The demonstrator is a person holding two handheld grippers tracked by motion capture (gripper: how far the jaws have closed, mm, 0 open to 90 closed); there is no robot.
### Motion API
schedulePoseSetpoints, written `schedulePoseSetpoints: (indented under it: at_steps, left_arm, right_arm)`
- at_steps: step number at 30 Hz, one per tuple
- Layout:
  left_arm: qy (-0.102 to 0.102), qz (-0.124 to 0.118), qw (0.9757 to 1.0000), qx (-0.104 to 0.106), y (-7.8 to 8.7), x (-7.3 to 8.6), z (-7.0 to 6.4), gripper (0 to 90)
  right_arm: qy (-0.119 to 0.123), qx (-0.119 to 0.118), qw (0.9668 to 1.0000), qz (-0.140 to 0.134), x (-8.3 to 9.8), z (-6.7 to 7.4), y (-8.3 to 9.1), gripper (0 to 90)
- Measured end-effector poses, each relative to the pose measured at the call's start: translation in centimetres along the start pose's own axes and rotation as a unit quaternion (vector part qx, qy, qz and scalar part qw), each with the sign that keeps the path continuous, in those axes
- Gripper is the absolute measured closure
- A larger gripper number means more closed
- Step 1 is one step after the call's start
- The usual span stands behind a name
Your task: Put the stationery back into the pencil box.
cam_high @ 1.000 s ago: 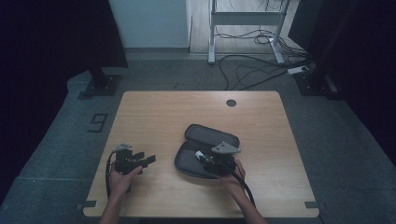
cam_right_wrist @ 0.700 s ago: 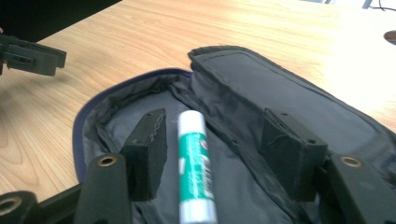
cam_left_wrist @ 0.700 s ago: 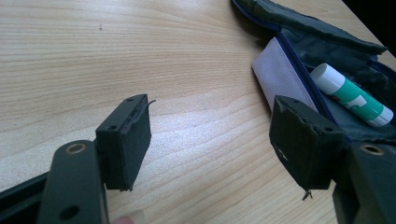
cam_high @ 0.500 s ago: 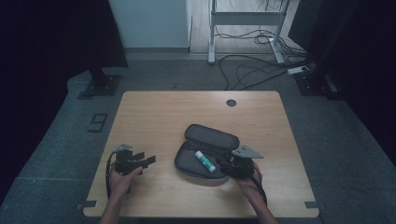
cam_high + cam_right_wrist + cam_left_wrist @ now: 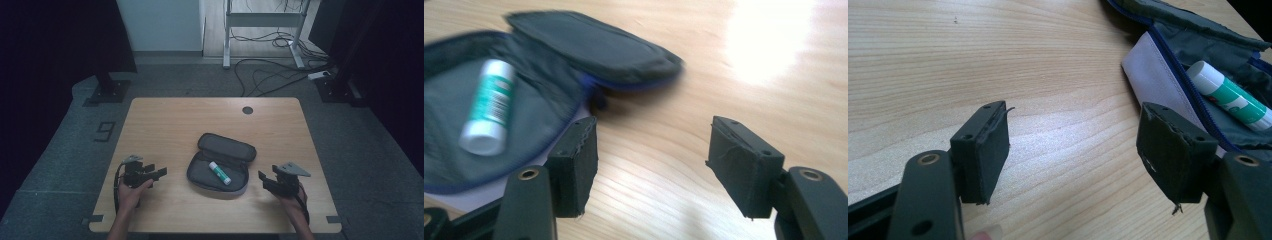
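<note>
1. From the high view, an open grey pouch lies mid-tabletop, a glue stick inside it; the left gripper and right gripper flank it, both apart from it.
2. The left gripper view adds the pouch's blue zipper.
3. Both grippers' jaws stand apart, empty.
4. The stick's green-and-white label is too blurred to read.

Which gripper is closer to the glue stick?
The right gripper. The glue stick lies in the open pencil case, nearer its right side; the left gripper sits farther off.
</note>
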State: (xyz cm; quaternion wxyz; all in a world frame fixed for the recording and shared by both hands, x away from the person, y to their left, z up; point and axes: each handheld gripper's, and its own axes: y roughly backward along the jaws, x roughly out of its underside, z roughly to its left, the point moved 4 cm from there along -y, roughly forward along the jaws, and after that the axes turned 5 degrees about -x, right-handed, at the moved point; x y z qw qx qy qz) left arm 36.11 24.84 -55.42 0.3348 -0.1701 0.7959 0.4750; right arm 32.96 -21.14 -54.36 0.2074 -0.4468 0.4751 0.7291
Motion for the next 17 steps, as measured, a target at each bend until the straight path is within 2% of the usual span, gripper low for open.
schedulePoseSetpoints:
  at_steps: [3, 7, 13, 17]
  left_arm:
    - [-0.001, 0.0, 1.0, 0.001, 0.0, 0.0, -0.1, 29.5]
    - [-0.001, 0.0, 1.0, 0.002, 0.0, 0.0, -0.1, 29.5]
    - [0.001, -0.003, 1.0, 0.002, 0.2, 0.0, 0.1, 29.5]
    - [0.002, 0.001, 1.0, 0.0, 0.0, 0.1, 0.2, 29.4]
  right_arm:
    - [-0.015, 0.013, 0.9997, 0.01, 1.1, -1.8, 0.2, 35.3]
    - [-0.026, 0.02, 0.9994, 0.015, 1.8, -2.6, 0.1, 35.1]
    - [-0.028, 0.021, 0.9992, 0.019, 2.0, -2.7, -0.1, 34.5]
    - [-0.019, 0.021, 0.9992, 0.027, 2.3, -2.3, -0.5, 32.9]
